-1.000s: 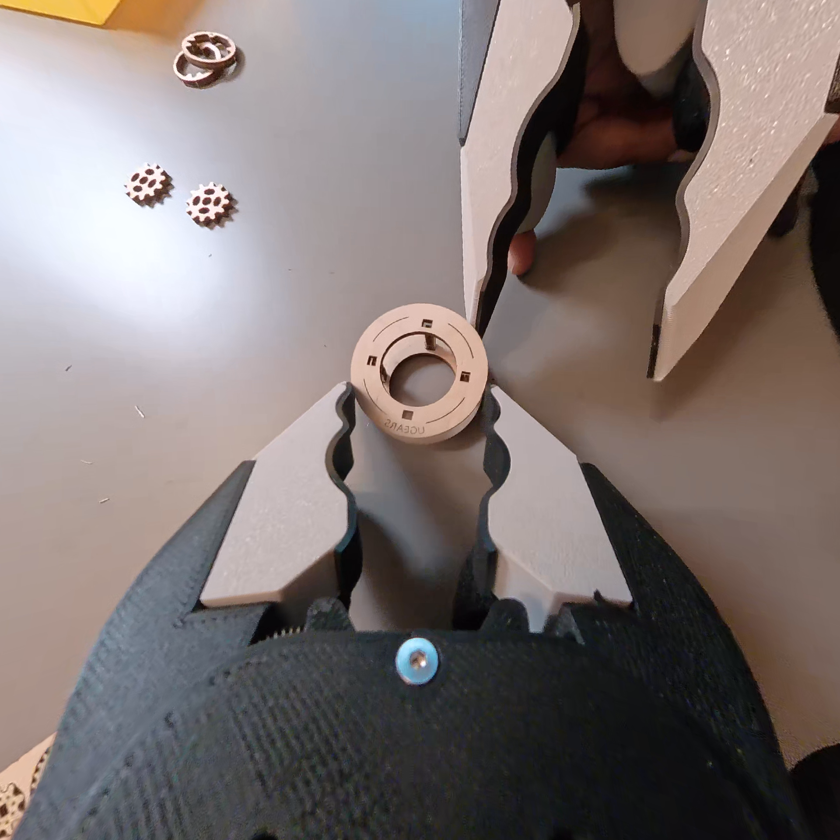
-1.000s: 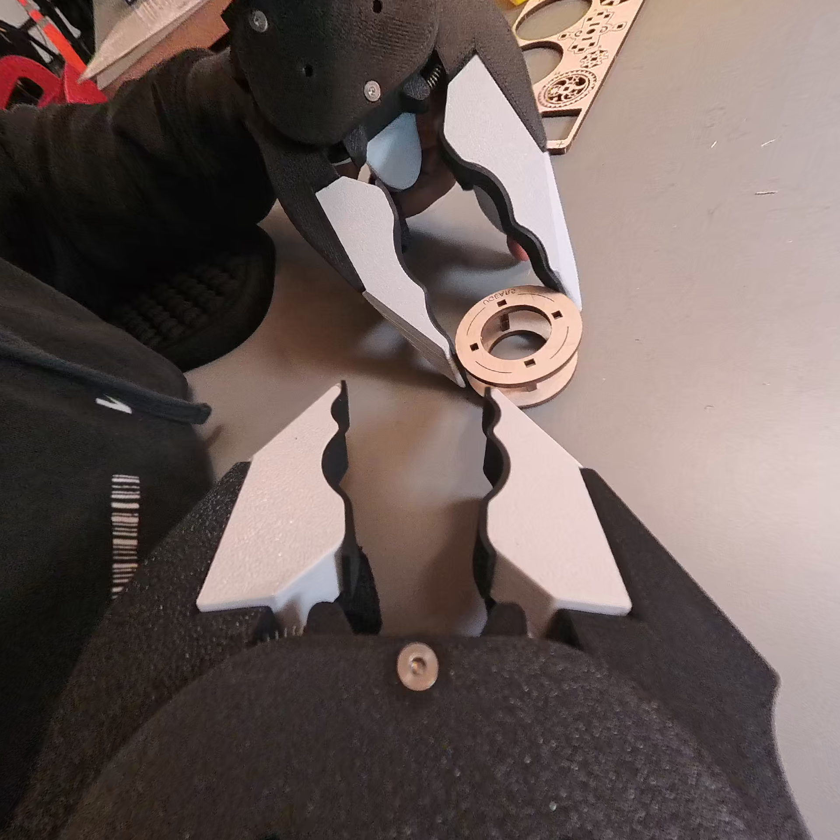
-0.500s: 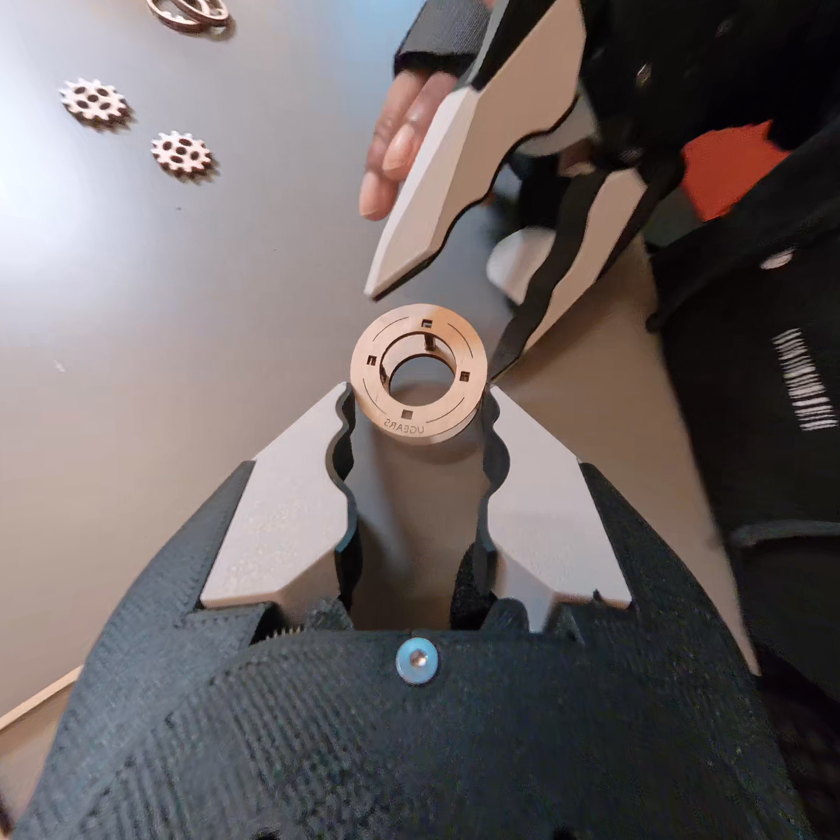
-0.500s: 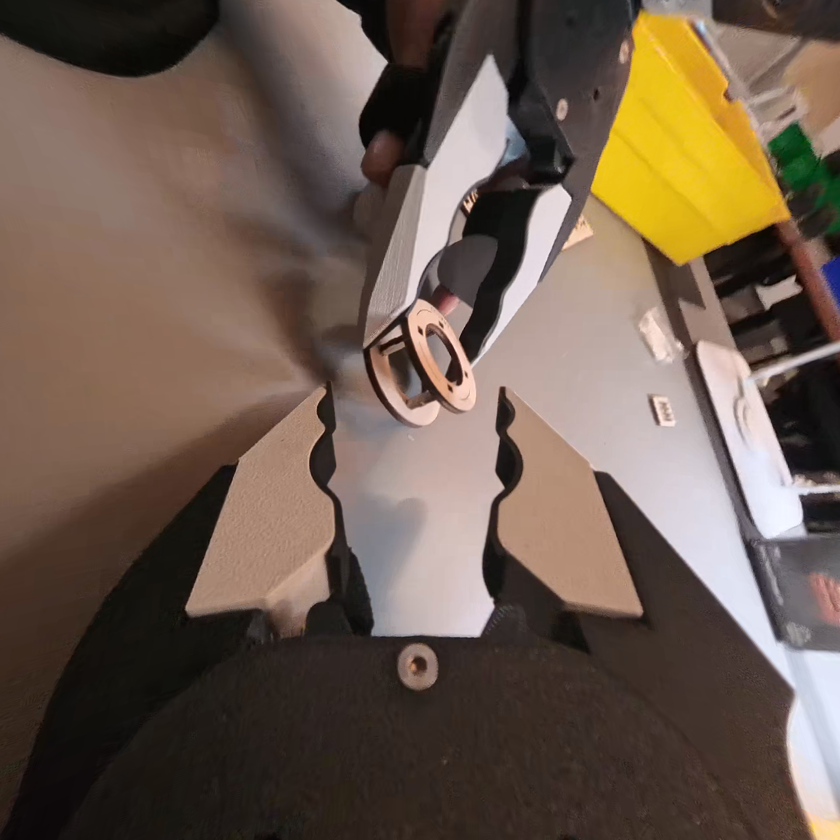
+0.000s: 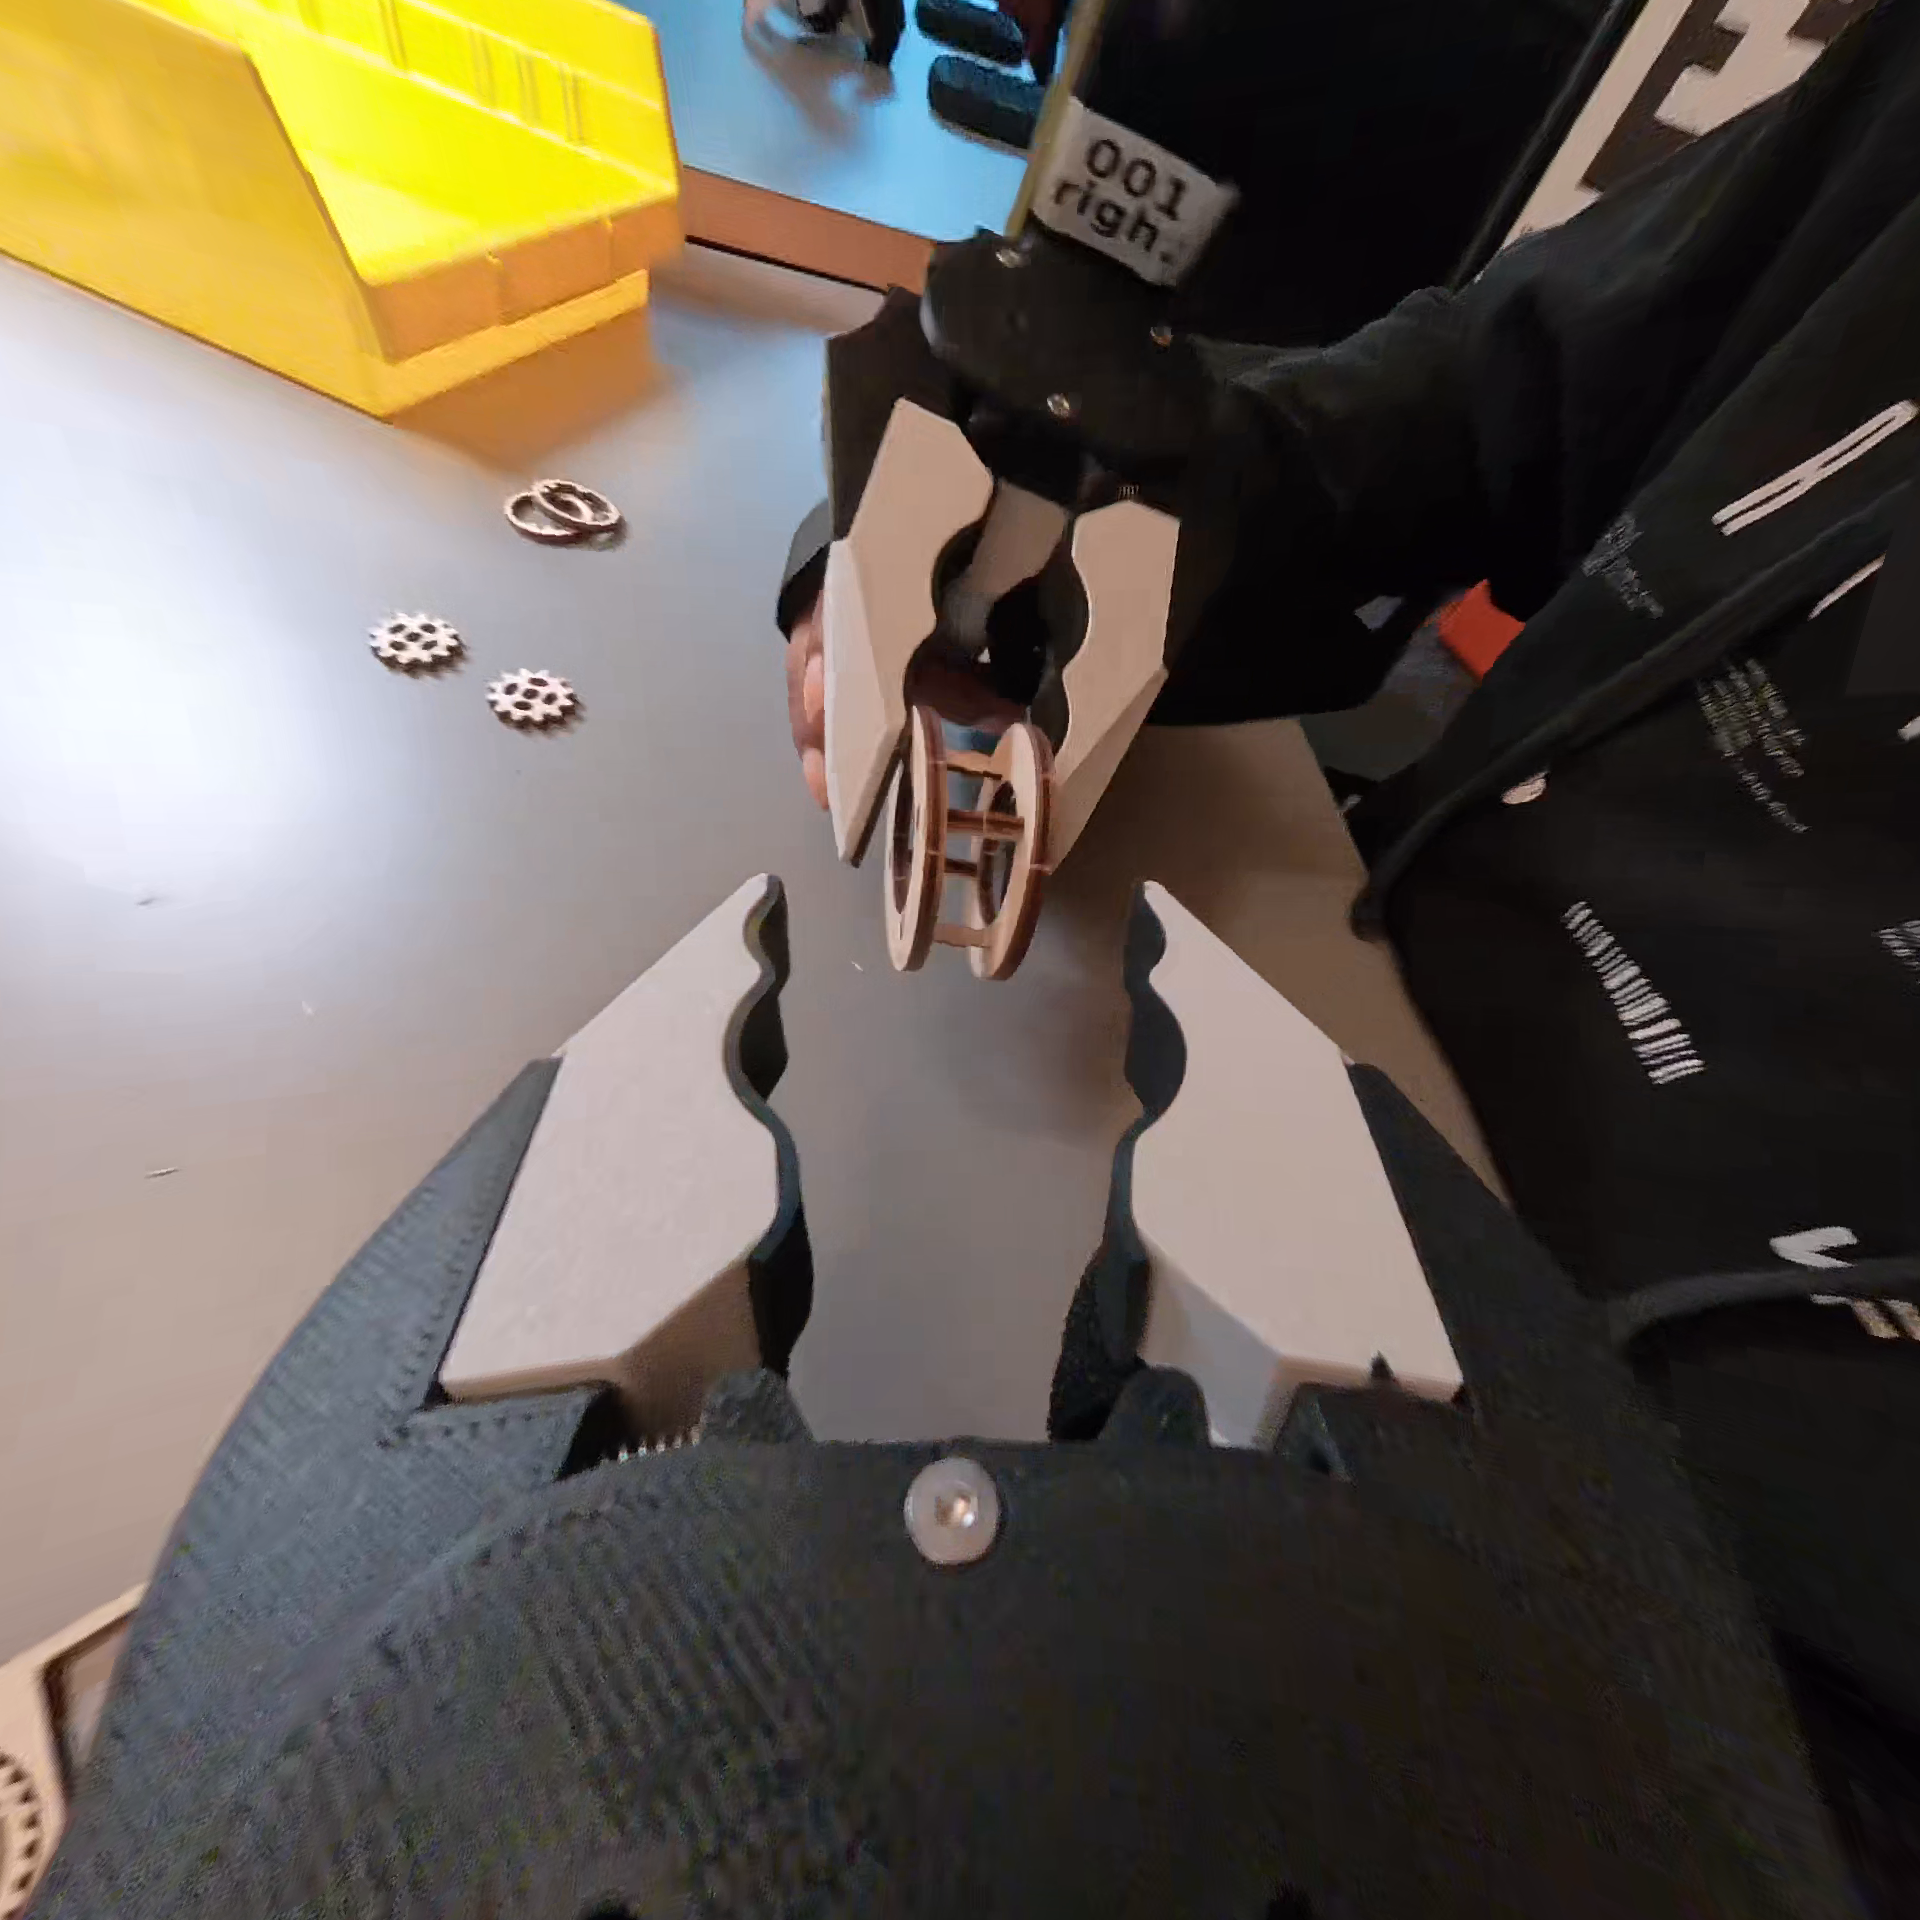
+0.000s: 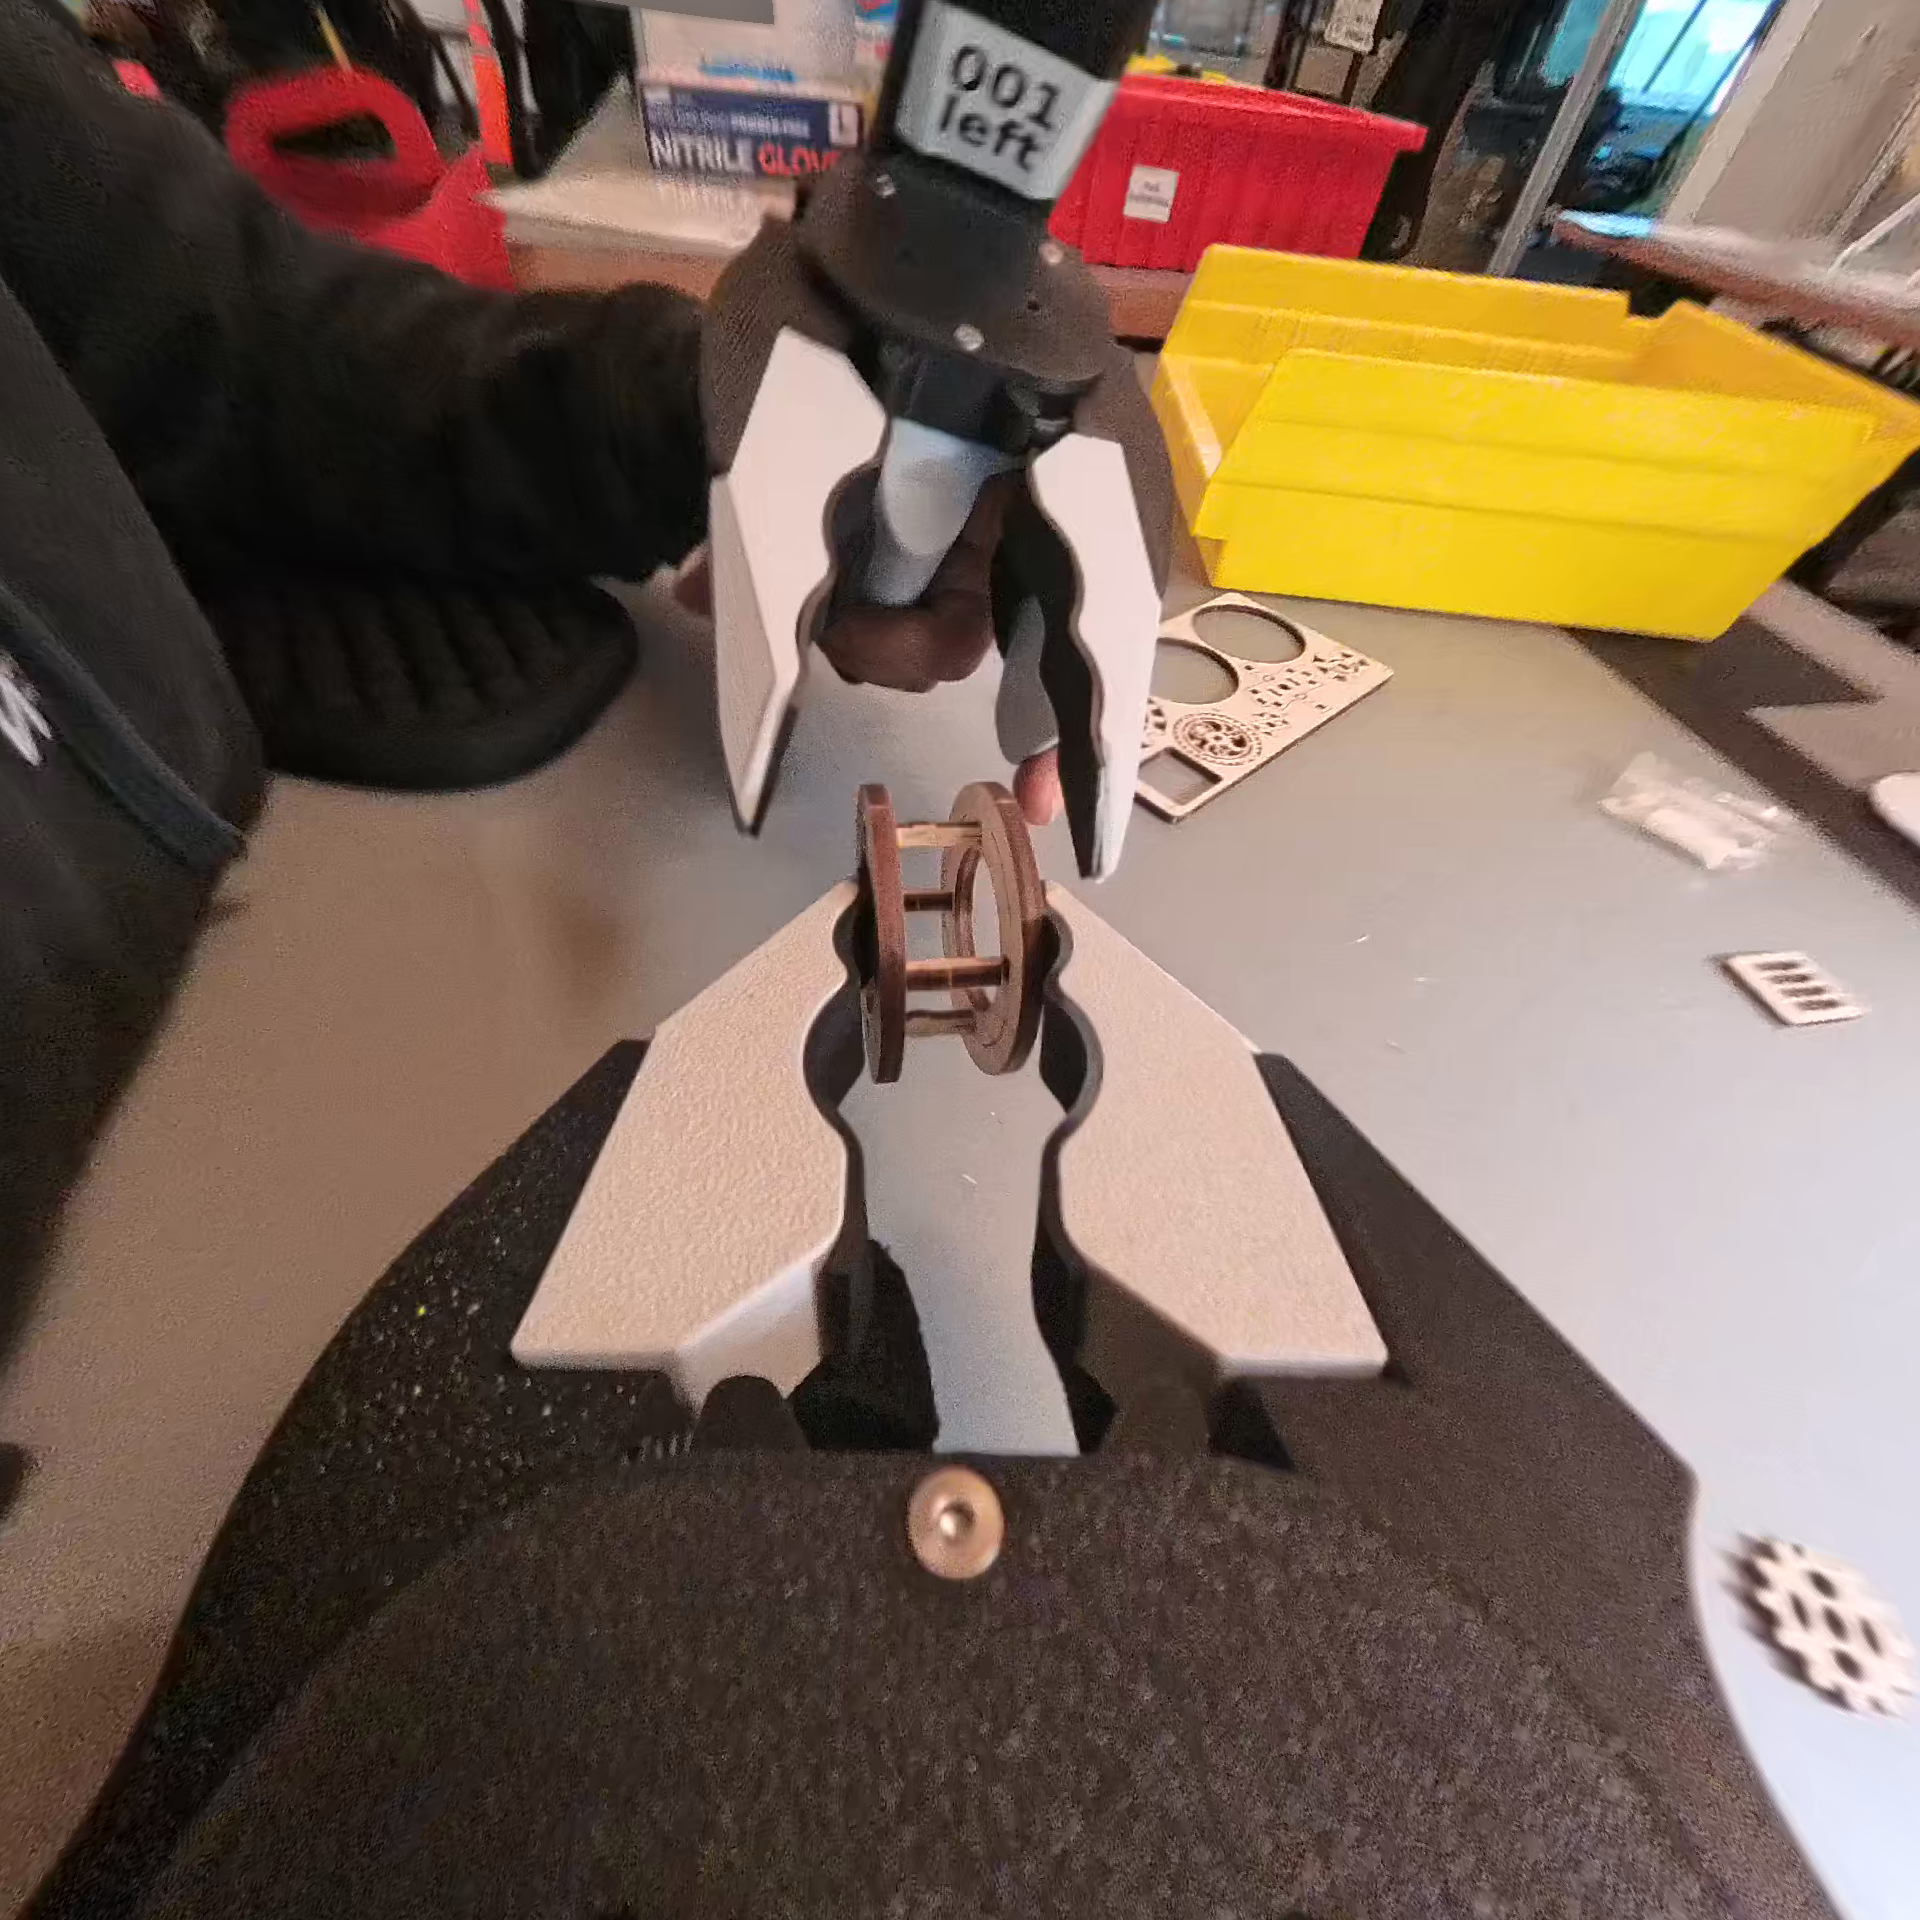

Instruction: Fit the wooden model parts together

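Wooden spool (image 6: 951, 935) pinched in right claw (image 6: 951, 914), blurred; left claw (image 5: 956, 914) agape.

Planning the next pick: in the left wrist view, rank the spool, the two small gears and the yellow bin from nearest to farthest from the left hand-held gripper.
1. Wooden spool, just ahead of the left hand-held gripper.
2. Two small gears, ahead-left.
3. Yellow bin, far left.

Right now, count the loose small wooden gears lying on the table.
2 in the left wrist view: one gear and a second gear beside it, left of the right tool. Others may be hidden.
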Demonstrator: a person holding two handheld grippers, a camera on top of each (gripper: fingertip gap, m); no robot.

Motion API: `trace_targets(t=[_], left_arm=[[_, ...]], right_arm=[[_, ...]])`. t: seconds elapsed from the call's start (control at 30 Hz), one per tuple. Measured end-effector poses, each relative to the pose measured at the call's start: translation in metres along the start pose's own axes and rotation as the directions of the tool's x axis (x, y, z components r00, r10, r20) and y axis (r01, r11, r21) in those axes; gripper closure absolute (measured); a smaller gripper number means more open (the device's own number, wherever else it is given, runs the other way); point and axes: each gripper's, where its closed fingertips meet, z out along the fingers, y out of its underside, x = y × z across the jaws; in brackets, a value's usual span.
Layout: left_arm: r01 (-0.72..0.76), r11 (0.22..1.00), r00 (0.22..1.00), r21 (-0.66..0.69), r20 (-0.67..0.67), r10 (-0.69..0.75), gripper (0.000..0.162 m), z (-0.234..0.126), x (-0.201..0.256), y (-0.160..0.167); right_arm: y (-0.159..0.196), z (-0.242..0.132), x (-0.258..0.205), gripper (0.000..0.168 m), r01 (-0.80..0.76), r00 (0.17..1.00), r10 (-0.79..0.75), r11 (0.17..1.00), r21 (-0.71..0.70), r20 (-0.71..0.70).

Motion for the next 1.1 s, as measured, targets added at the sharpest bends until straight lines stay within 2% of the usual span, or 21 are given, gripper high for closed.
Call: trace_targets(t=[0.07,0.13,0.23,0.33,0.5,0.7,1.1], left_arm=[[-0.035,0.999,0.998,-0.014,0.053,0.036,0.099,0.004,-0.006,0.003],[-0.039,0.999,0.998,0.02,0.049,0.038,0.105,0.008,-0.006,0.002],[-0.067,0.991,0.997,0.112,0.047,0.063,0.12,0.008,-0.001,-0.012],[-0.098,0.988,0.994,0.121,0.062,0.091,0.137,0.006,0.001,-0.017],[-0.14,0.981,0.99,0.132,0.043,0.136,0.139,0.005,0.007,-0.017],[-0.139,0.973,0.986,0.183,-0.064,0.153,0.139,0.003,0.017,-0.014],[-0.156,0.963,0.981,0.219,-0.078,0.176,0.139,0.001,0.018,-0.015]], right_arm=[[-0.004,-0.001,0.002,0.142,-0.057,0.998,0.056,0.997,0.043,0.016],[-0.012,-0.003,0.002,0.142,-0.106,0.994,0.102,0.99,0.094,0.039],[-0.019,-0.006,0.004,0.142,-0.121,0.993,0.117,0.982,0.144,0.031],[-0.022,-0.01,0.009,0.142,-0.13,0.991,0.129,0.975,0.182,0.017],[-0.025,-0.011,0.002,0.141,-0.075,0.997,0.071,0.982,0.174,0.031],[-0.028,-0.009,-0.009,0.144,-0.045,0.997,0.035,0.988,0.147,0.07],[-0.03,-0.008,-0.011,0.145,-0.04,0.998,0.032,0.99,0.136,0.061]])
